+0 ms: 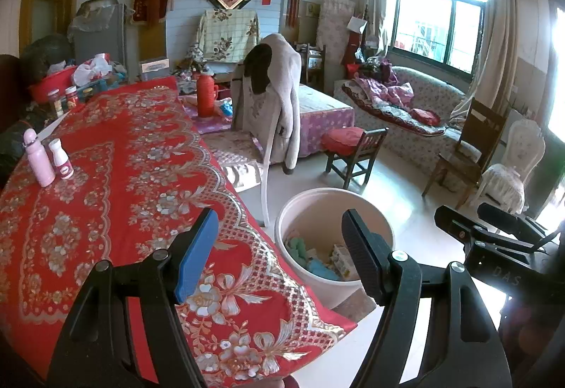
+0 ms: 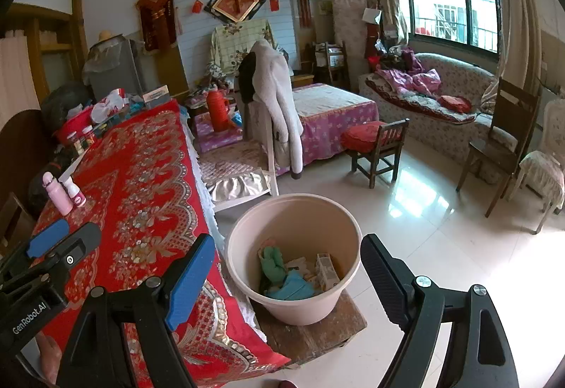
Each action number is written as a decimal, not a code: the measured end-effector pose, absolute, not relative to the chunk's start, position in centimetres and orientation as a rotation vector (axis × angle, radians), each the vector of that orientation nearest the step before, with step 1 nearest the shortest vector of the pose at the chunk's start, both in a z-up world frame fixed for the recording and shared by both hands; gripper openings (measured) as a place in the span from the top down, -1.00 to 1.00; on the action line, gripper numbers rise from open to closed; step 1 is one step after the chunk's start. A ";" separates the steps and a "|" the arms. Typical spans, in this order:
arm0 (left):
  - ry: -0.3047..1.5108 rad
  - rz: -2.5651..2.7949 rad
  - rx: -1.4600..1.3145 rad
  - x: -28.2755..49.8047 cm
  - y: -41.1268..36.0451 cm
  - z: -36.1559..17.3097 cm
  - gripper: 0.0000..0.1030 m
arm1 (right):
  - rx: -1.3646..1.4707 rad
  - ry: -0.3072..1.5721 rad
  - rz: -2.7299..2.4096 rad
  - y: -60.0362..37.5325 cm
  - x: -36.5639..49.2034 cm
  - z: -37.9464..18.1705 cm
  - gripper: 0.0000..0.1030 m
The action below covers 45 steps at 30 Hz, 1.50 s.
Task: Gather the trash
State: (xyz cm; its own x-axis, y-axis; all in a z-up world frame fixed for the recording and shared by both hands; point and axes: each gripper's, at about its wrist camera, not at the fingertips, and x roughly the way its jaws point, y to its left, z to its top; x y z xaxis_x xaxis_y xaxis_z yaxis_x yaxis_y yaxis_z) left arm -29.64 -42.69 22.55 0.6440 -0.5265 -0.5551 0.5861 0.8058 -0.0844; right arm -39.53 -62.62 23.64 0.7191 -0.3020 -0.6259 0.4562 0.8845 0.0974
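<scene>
Room, left wrist view: cluttered living room with a sofa under the window and a draped chair (image 1: 272, 98) beside the worktop (image 1: 116, 176), which wears a red floral cloth.
Left tongs (image 1: 279, 253): spread wide, nothing between the jaws, hanging over the worktop's near corner and the bucket's edge.
Trash bucket (image 1: 310, 207): pale, round, just off the worktop's corner; green, blue and cardboard scraps lie in its bottom.
Bottles: a pink bottle (image 1: 37, 158) and a white bottle (image 1: 60, 158) stand close together, upright, far across the cloth, well apart from the tongs.
Right tongs, seen here: black frame at the right edge (image 1: 494, 229).

Room, right wrist view: same room, glossy tiled floor (image 2: 423, 211) catching window glare.
Right tongs (image 2: 287, 273): spread wide, empty, aimed down over the bucket mouth.
Bucket seat: the bucket (image 2: 293, 211) sits on a small wooden stool (image 2: 317, 335), which it nearly covers.
Trash state: scraps already in the bucket; no loose trash is visible on the cloth.
Risk, bucket: a knock from either tongs could likely tip it off the stool, given its high, narrow perch.
Risk, bottles: if they are next, a wide reach could topple one against the other, since they stand so close.
Risk, cloth: a jaw snagging the hanging corner could drag it.
</scene>
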 end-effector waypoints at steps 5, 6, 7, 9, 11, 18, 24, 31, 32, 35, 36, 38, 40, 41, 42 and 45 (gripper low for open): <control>0.593 -0.624 0.111 -29.7 -42.6 22.7 -0.39 | 0.253 0.643 -0.422 -62.5 -39.6 23.7 -0.61; 0.593 -0.625 0.112 -29.7 -42.6 22.7 -0.39 | 0.252 0.643 -0.422 -62.5 -39.6 23.7 -0.61; 0.594 -0.625 0.112 -29.8 -42.6 22.7 -0.39 | 0.252 0.644 -0.423 -62.5 -39.6 23.7 -0.61; 0.592 -0.626 0.115 -29.8 -42.6 22.7 -0.39 | 0.252 0.644 -0.423 -62.5 -39.6 23.7 -0.61; 0.590 -0.625 0.118 -29.8 -42.6 22.7 -0.39 | 0.253 0.643 -0.423 -62.4 -39.6 23.7 -0.61; 0.594 -0.623 0.115 -29.5 -42.4 22.6 -0.39 | 0.253 0.646 -0.414 -62.1 -39.6 23.7 -0.61; 0.594 -0.622 0.115 -29.5 -42.4 22.6 -0.39 | 0.253 0.650 -0.411 -61.9 -39.7 23.8 -0.61; 0.609 -0.615 0.109 -29.2 -42.0 22.1 -0.39 | 0.247 0.667 -0.397 -62.4 -39.0 23.5 -0.61; 0.611 -0.615 0.108 -29.1 -42.0 22.0 -0.39 | 0.247 0.666 -0.398 -62.4 -39.0 23.5 -0.61; 0.613 -0.615 0.109 -28.8 -42.2 21.9 -0.39 | 0.247 0.666 -0.399 -62.4 -39.0 23.5 -0.61; 0.614 -0.613 0.110 -28.8 -42.2 21.9 -0.39 | 0.247 0.665 -0.399 -62.4 -39.0 23.5 -0.61; 0.616 -0.615 0.108 -28.9 -42.2 21.9 -0.39 | 0.247 0.667 -0.399 -62.3 -38.9 23.5 -0.61; 0.619 -0.617 0.109 -28.7 -42.3 21.7 -0.39 | 0.247 0.667 -0.398 -62.4 -39.0 23.5 -0.61; 0.620 -0.618 0.110 -28.6 -42.4 21.5 -0.39 | 0.247 0.668 -0.399 -62.3 -39.0 23.5 -0.61; 0.621 -0.618 0.111 -28.6 -42.5 21.5 -0.39 | 0.247 0.669 -0.399 -62.3 -39.0 23.5 -0.61; 0.623 -0.619 0.115 -28.4 -42.7 21.4 -0.39 | 0.247 0.669 -0.399 -62.6 -38.9 23.5 -0.61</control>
State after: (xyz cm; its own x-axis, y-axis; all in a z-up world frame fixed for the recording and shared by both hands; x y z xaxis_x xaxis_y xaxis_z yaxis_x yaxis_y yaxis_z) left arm -28.43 -42.71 21.40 0.6389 -0.5081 -0.5777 0.5750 0.8142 -0.0803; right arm -38.89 -62.56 23.51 0.7132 -0.2781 -0.6434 0.4341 0.8960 0.0939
